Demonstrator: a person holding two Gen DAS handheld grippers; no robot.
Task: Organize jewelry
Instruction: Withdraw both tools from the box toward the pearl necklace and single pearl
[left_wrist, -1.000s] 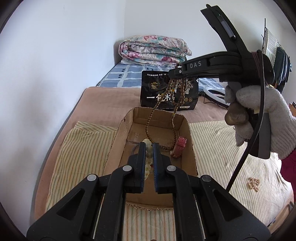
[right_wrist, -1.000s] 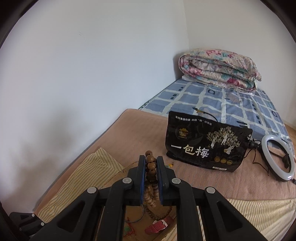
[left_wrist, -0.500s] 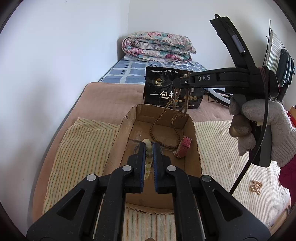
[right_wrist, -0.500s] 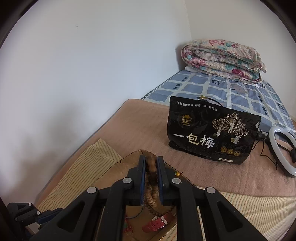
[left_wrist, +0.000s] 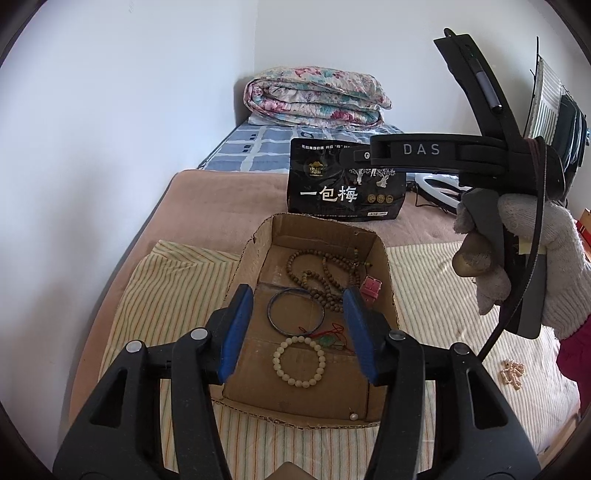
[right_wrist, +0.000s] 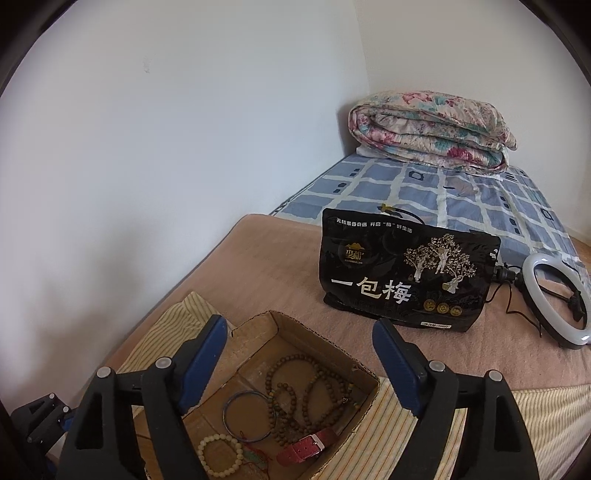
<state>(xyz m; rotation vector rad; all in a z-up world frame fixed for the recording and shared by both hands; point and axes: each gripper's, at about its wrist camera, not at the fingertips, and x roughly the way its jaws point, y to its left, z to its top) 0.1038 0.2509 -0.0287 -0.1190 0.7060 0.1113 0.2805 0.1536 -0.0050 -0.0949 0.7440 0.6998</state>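
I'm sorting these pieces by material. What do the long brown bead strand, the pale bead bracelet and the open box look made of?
Long brown bead strand: probably wood or seed, matte, dull brown, no shine. Pale bead bracelet: smooth cream beads with a soft sheen, perhaps stone, bone or plastic; hard to tell. Open box: corrugated cardboard, raw brown, with rough torn edges.

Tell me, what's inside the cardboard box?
Inside the cardboard box: brown bead necklace, blue bangle, white bead bracelet, red watch strap, green pendant. Gripper fingers hide its near corners.
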